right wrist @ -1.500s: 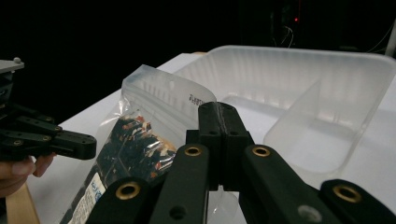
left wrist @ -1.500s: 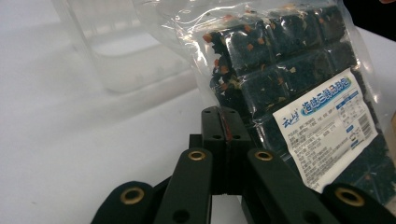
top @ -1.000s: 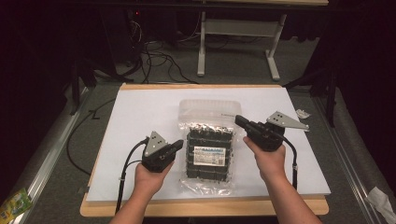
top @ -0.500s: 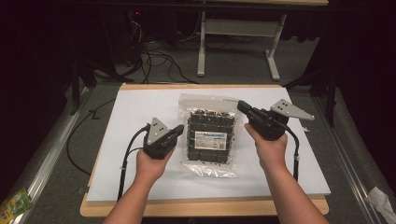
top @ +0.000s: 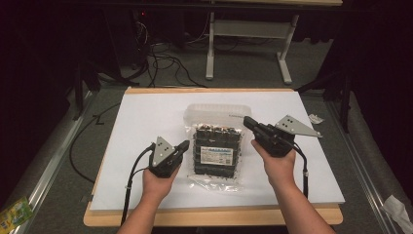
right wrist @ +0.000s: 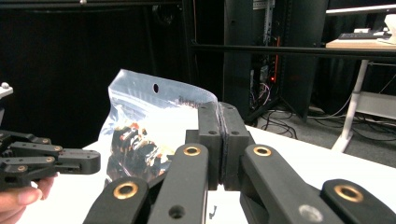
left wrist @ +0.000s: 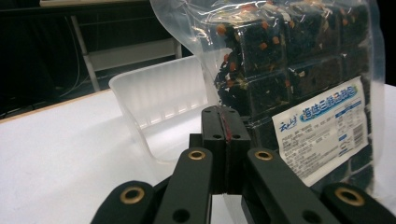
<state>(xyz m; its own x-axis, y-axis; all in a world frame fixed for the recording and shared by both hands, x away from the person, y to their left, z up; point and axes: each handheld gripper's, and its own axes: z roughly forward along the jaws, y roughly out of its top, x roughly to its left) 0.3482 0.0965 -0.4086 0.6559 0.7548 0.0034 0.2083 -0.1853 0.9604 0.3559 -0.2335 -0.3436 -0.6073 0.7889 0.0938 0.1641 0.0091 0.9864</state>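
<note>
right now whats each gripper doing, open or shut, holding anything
Left gripper: shut on the left edge of the snack bag.
Right gripper: shut on the bag's right edge.

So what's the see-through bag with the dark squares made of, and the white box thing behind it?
The clear crinkly snack bag looks like thin glossy plastic film: it shines, wrinkles, and shows the dark blocks inside. Its white-and-blue label seems to be printed paper or a sticker. The cloudy white ribbed tray looks like thin, matte, half-see-through plastic, since light glows through its walls.
</note>
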